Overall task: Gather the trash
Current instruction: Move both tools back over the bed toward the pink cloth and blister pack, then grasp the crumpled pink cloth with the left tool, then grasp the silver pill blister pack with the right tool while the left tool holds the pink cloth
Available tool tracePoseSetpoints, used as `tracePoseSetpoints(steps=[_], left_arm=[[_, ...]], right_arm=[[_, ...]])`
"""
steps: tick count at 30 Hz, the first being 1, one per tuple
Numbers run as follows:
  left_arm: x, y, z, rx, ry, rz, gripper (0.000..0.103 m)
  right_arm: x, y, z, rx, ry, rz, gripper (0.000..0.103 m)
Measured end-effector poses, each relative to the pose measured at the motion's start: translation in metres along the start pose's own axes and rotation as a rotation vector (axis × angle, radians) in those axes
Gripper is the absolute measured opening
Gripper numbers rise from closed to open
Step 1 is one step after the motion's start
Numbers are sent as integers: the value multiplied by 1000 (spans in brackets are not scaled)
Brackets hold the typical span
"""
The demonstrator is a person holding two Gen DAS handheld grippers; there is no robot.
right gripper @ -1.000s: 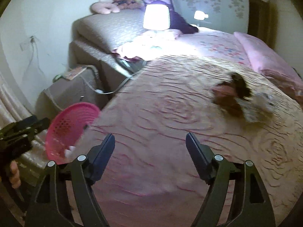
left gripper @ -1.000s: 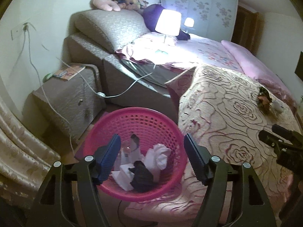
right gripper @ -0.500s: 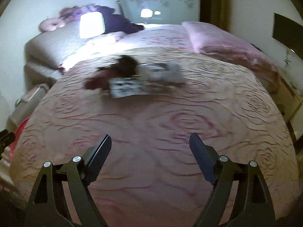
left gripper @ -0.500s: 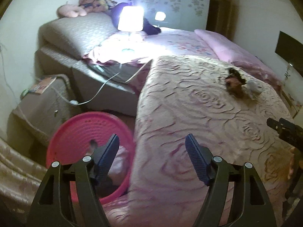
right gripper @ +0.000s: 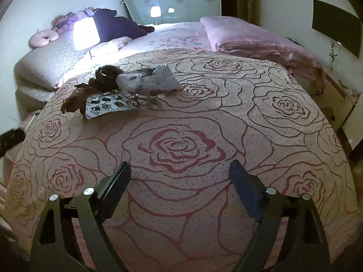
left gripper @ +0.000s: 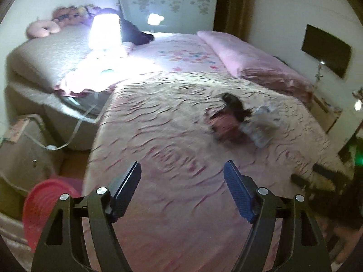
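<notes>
A pile of trash lies on the rose-patterned bedspread (right gripper: 204, 117): a crumpled white paper (right gripper: 149, 79), a printed wrapper (right gripper: 106, 105), brown scraps (right gripper: 74, 97) and a dark lump (right gripper: 106, 74). My right gripper (right gripper: 180, 172) hovers over the bedspread well short of the pile, its jaws opening with nothing between them. In the left wrist view the same trash pile (left gripper: 240, 122) is blurred at mid-right. My left gripper (left gripper: 182, 174) is also above the bedspread, jaws opening and empty. The pink basket (left gripper: 43, 204) shows at the lower left beside the bed.
A lit lamp (left gripper: 104, 31) stands on the bed near grey pillows (left gripper: 45, 52). A pink folded quilt (left gripper: 249, 56) lies at the far right. A bedside cabinet (left gripper: 20, 149) with a cable stands left of the bed. The other gripper (left gripper: 317, 176) shows at the right edge.
Both grippers swung from the pink basket side toward the bed; the basket slid to the left view's lower-left corner. The trash pile shifted left and sharpened in the right view. Both jaws widened.
</notes>
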State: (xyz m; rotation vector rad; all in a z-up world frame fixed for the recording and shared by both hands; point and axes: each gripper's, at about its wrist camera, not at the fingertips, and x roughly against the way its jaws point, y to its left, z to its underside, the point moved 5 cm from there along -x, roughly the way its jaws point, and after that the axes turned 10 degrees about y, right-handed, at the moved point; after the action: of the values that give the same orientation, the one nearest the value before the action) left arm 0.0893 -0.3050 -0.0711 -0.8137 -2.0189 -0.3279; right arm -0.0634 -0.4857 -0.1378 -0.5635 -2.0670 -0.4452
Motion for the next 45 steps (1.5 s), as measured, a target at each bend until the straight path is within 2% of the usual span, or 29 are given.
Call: tracePoseSetpoints(steps=[3, 9, 13, 14, 19, 21, 34, 45], left_arm=[[-11, -13, -17, -19, 3, 40, 72], [-39, -31, -39, -61, 34, 39, 72], [-57, -35, -49, -44, 69, 58, 71], [-62, -34, -51, -35, 75, 64, 69], [-73, -40, -54, -28, 105, 135, 39], [-72, -43, -53, -35, 100, 138, 37], [-31, -37, -21, -53, 47, 161, 34], [3, -7, 20, -2, 2, 74, 34]], right_arm=[[-2, 3, 1, 19, 16, 6, 96], [-4, 6, 1, 32, 25, 26, 96], [-5, 6, 1, 34, 26, 30, 96], [-5, 6, 0, 34, 26, 30, 96], [-5, 6, 0, 34, 26, 30, 96], [-5, 6, 1, 34, 26, 31, 96], [-5, 6, 1, 34, 25, 30, 96], [-5, 6, 1, 34, 25, 30, 96]])
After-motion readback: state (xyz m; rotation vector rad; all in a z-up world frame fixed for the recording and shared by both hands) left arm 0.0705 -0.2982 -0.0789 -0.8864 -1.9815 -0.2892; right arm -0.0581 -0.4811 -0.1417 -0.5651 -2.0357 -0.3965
